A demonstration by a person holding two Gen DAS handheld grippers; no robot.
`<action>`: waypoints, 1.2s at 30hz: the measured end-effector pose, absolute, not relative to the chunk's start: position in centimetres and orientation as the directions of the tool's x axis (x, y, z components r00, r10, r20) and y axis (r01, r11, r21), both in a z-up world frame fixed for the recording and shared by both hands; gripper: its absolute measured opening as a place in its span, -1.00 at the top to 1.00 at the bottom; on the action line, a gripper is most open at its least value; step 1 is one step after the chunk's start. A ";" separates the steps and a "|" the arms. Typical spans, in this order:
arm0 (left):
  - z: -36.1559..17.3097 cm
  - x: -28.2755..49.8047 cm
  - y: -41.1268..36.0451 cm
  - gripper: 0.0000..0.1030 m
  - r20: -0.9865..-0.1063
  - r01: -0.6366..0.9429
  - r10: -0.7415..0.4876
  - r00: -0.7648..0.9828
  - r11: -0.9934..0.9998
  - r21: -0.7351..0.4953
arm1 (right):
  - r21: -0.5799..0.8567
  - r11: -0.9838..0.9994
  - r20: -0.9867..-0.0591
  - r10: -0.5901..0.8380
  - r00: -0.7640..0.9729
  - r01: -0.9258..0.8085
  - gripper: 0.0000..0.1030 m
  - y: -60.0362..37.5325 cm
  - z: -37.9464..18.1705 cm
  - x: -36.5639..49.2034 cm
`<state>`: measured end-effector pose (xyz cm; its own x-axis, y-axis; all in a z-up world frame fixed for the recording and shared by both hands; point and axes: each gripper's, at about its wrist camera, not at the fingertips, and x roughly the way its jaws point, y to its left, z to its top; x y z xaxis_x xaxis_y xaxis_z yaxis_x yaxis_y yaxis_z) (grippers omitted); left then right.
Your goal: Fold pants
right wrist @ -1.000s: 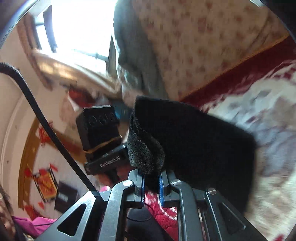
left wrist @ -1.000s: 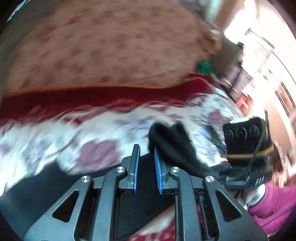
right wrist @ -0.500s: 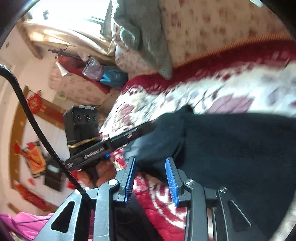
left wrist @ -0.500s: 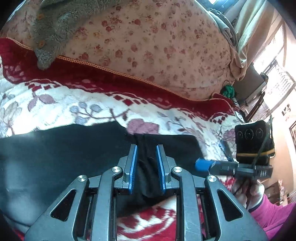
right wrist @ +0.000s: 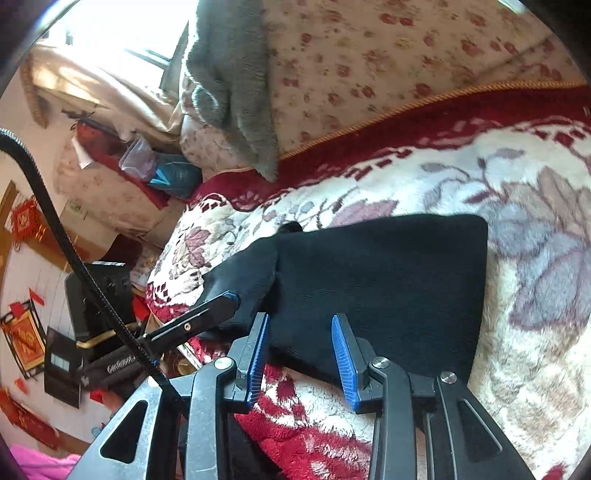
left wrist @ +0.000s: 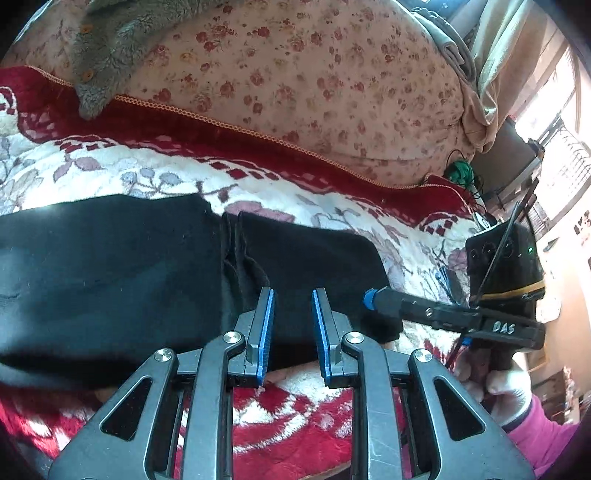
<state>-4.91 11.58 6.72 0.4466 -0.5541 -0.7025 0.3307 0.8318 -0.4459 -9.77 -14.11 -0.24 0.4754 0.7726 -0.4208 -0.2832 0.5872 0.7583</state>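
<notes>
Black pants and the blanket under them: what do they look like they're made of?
Black pants: looks like matte knit, fine ribbing visible; fibre unclear. Blanket: looks like thick plush fleece, fuzzy pile with a red-and-cream floral pattern.

Bright window [right wrist: 122, 40] glare (blown white), sharp centre, fisheye-bent dark edges.

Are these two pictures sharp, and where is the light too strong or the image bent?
Left wrist view: sharp; window at right glares white; black pants lose detail in shade; fisheye bends the floral cushion. Right wrist view: mostly sharp, slightly soft at the patterned blanket; window at upper left is blown out.
</notes>
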 end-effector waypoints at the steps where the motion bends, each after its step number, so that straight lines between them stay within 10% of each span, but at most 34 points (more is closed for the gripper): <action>1: 6.6 -5.1 11.7 0.64 -0.704 0.324 -0.550 0.450 0.835 -0.446 | 0.761 0.581 -0.415 0.778 0.473 -0.288 0.36 -14.0 -0.1 -9.8; 22: 6.7 -8.2 18.7 0.31 -0.784 0.003 -0.217 0.582 0.964 -0.265 | 0.664 0.588 -0.482 0.809 0.337 -0.461 0.08 -4.4 2.7 -7.6; 31: 6.4 -9.4 25.8 0.31 -0.770 -0.175 -0.204 0.605 0.909 -0.379 | 0.586 0.582 -0.545 0.798 0.258 -0.564 0.08 3.2 4.0 -4.7; 36: 5.9 -11.3 31.0 -0.31 -0.683 -0.261 -0.248 0.687 0.793 -0.550 | 0.513 0.563 -0.585 0.782 0.216 -0.648 0.07 8.5 5.2 -2.4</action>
<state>-11.33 30.98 5.93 0.6870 -0.2477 -0.6832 -0.2609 0.7934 -0.5499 -2.44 8.45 5.23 0.2161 0.7815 -0.5852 -0.6481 0.5631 0.5127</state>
